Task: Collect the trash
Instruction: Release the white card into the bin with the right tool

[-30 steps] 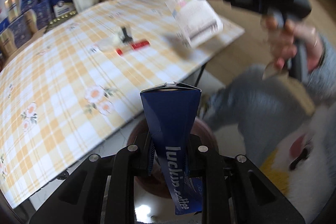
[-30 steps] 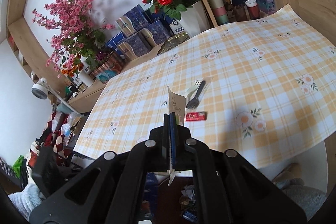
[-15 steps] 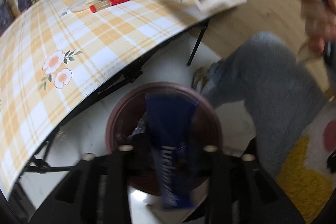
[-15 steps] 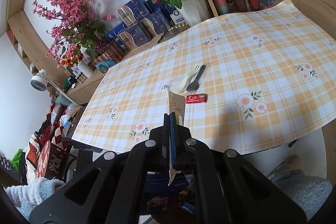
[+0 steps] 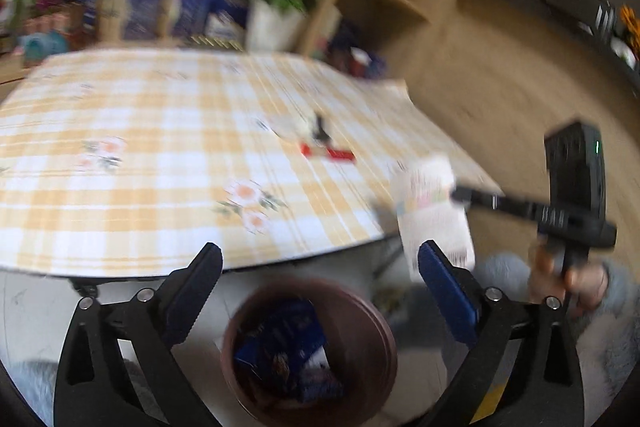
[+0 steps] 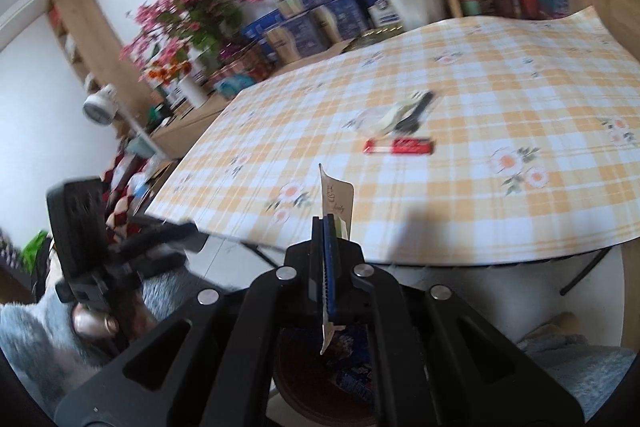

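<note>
My left gripper (image 5: 320, 281) has just spread, empty above the bin (image 5: 308, 347), while my right gripper (image 6: 329, 251) pinches a paper sleeve (image 6: 336, 199), which I judge goes in next.

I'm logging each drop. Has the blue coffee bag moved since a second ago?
Yes. The blue coffee bag has left the left gripper, whose jaws have just been opening with nothing between them, and now lies down inside the brown bin.

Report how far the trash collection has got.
Done: the blue wrapper lies in the brown bin, and the left gripper above it has just been opening, with nothing between its jaws. In hand: the right gripper is shut on a white paper packet. Left: the red wrapper and black fork on the table.
</note>
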`<state>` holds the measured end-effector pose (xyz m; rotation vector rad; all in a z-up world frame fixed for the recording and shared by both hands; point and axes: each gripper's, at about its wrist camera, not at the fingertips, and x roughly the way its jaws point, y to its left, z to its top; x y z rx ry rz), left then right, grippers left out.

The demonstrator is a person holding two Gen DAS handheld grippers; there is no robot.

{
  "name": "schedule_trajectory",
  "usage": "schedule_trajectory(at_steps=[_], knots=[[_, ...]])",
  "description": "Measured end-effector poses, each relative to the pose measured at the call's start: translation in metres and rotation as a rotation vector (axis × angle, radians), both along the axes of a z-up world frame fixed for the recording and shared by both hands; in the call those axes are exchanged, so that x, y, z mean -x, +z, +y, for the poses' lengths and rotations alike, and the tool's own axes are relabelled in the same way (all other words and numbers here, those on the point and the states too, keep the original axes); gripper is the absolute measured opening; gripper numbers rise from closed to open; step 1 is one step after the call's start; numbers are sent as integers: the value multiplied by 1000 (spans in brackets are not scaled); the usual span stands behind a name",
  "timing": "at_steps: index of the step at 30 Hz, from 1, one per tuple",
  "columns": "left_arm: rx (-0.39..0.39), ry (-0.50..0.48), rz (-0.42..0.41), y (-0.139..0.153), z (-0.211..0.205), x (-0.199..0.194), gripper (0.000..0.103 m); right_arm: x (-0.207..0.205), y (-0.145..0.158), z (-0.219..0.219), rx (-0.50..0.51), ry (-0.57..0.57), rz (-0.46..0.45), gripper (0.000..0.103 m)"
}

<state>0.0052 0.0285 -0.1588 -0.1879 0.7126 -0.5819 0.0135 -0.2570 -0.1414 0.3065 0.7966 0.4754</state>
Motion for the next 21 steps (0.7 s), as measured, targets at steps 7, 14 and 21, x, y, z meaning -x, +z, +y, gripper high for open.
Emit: schedule_trajectory(at_steps=[7,14,21], knots=[[9,146,-57,5,20,10,97,7,-36,28,37,93,81,5],[-6,130,-8,-4,18,5,97,7,-76,42,94,123,174,5],[-25,105,23,-13,9,-1,97,-2,-108,44,123,101,262,5]])
